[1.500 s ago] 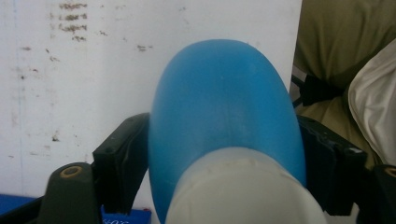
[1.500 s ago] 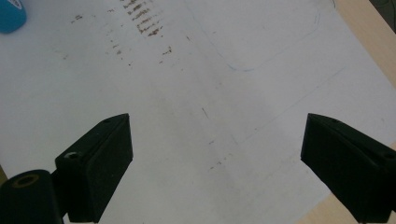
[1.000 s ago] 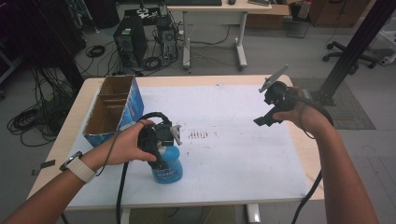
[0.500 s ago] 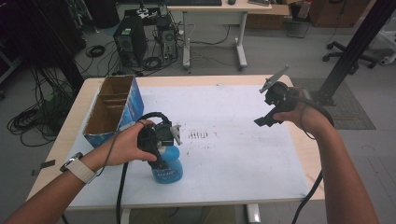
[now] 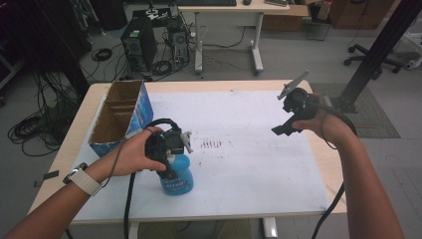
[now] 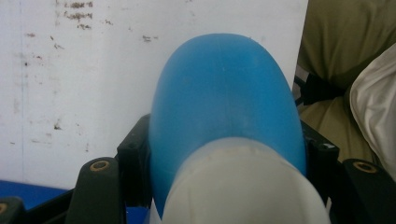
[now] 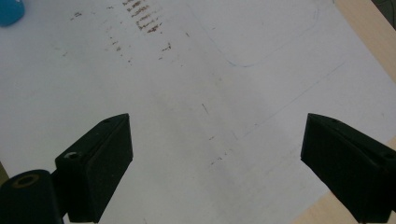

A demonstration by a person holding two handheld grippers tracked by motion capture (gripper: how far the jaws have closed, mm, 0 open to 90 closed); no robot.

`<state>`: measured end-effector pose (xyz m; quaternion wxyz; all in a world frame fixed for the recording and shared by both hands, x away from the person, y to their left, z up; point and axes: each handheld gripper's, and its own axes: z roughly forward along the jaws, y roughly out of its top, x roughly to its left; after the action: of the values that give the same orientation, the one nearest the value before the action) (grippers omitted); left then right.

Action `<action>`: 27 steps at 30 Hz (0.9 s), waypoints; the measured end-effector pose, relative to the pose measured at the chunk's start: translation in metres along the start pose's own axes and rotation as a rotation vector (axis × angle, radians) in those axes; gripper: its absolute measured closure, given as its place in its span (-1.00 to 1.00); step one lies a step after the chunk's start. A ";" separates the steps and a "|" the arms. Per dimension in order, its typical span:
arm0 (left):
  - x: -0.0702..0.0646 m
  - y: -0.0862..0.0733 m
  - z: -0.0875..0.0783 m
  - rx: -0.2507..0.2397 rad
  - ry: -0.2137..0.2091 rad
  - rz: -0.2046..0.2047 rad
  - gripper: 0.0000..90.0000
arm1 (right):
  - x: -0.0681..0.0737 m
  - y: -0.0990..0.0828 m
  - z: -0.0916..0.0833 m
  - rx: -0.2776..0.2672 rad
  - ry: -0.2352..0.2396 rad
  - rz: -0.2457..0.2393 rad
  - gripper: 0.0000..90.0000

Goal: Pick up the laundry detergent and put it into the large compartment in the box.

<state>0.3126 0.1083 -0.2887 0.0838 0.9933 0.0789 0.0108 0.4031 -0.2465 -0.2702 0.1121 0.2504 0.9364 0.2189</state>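
A blue plastic bottle [image 5: 178,179] with a whitish neck stands upright on the white sheet near the table's front left. My left gripper [image 5: 169,149] is shut on its upper part from above. In the left gripper view the bottle's blue shoulder [image 6: 224,93] bulges between the two black jaws of the left gripper [image 6: 226,149], which press on its sides. My right gripper [image 5: 281,130] is held in the air over the right side of the table. Its jaws stand wide apart, and in the right gripper view nothing but bare sheet lies between the right gripper's [image 7: 215,154] jaws.
An open cardboard box [image 5: 117,112] with blue sides lies at the table's left. A white sheet [image 5: 259,164] covers most of the wooden table, with brown smudges [image 5: 211,144] near its middle. Desks, computer towers and cables stand on the floor beyond.
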 end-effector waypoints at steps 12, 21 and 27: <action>-0.002 -0.002 -0.012 -0.004 0.018 -0.026 -0.18 | 0.002 0.003 -0.001 -0.006 -0.001 -0.008 -0.80; -0.005 -0.001 -0.027 -0.008 0.040 -0.051 -0.18 | 0.003 0.003 -0.002 -0.006 -0.002 -0.007 -0.80; -0.005 -0.003 -0.037 -0.024 0.056 -0.083 -0.18 | 0.003 0.004 -0.004 -0.012 -0.002 -0.010 -0.80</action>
<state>0.3055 0.1163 -0.2525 0.0937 0.9874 0.1223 0.0362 0.4007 -0.2430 -0.2657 0.1158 0.2453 0.9362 0.2237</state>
